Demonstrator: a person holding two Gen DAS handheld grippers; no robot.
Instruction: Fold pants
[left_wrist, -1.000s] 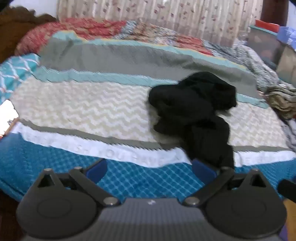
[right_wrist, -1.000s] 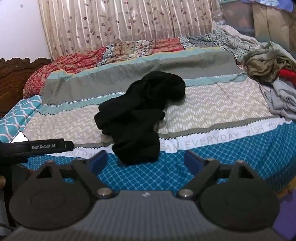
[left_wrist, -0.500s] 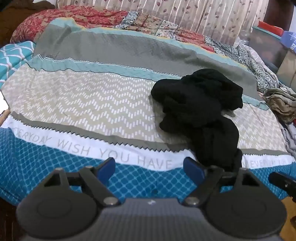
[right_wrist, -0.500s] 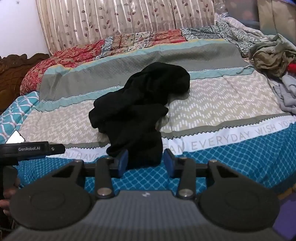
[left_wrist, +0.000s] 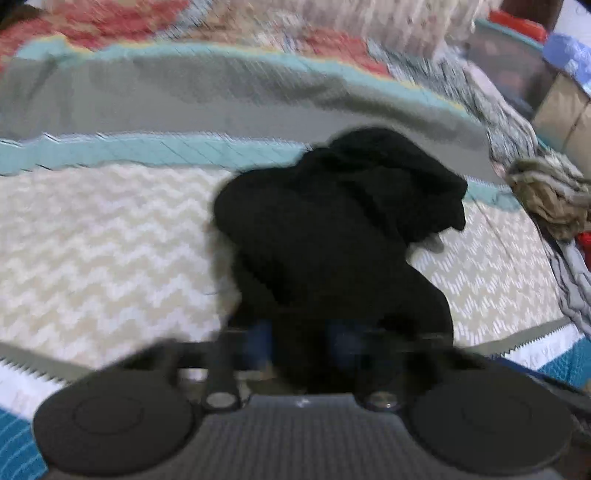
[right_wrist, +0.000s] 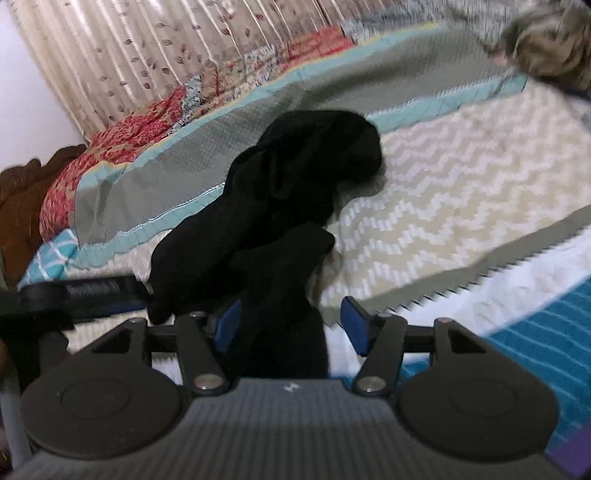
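Garment: crumpled black fabric pants (right_wrist: 280, 206), heaped on the patterned quilted bed (right_wrist: 443, 206), one leg trailing to its near edge.
Handling: judged soft, light and limp; they will sag and drag, not hold shape.
Left tongs (left_wrist: 299, 339): clenched on the near leg end.
Right tongs (right_wrist: 290, 325): opening, cloth between them, unpressed.
Hold: best at hem or waistband corners.
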